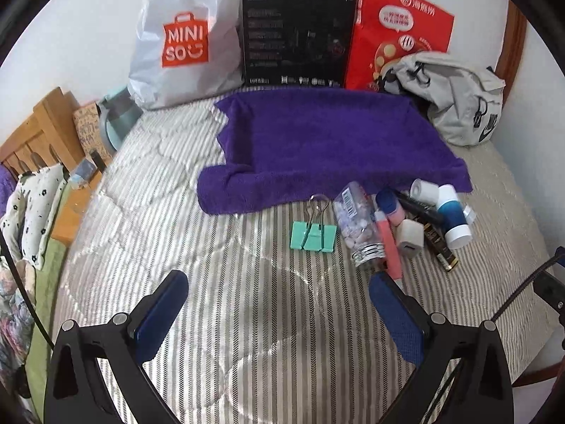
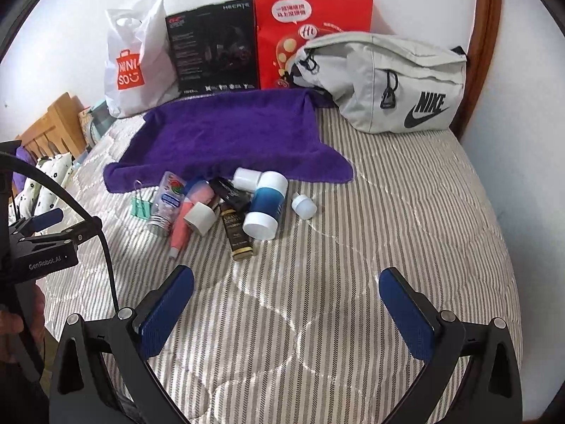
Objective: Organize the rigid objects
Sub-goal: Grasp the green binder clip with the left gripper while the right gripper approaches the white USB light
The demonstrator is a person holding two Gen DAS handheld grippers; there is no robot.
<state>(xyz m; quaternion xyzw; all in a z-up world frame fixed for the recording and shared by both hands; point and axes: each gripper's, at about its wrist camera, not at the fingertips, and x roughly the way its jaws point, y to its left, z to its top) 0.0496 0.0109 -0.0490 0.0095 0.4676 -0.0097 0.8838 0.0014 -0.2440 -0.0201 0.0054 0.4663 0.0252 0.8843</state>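
Left gripper (image 1: 279,304) held low over the striped bed (image 1: 247,318), fingers spread wide, nothing between them
Right gripper (image 2: 286,298) likewise over the bed, fingers wide apart, empty
Ahead, lying flat: purple towel (image 1: 317,141), bare on top, with the small things heaped just off its near edge
From the left wrist view, left to right: green clip (image 1: 312,236) lying alone; clear bottle (image 1: 356,226) on its side, cap toward the camera; pink tube (image 1: 388,243) against it; white cube (image 1: 409,237); dark tube (image 1: 434,240); blue bottle (image 1: 452,219) with white caps
Set slightly apart at the right of the heap: small white cap (image 2: 303,205)
Against the wall behind the towel: white bag (image 1: 183,42), black box (image 1: 296,35), red bag (image 1: 399,31), grey pouch (image 2: 388,81)
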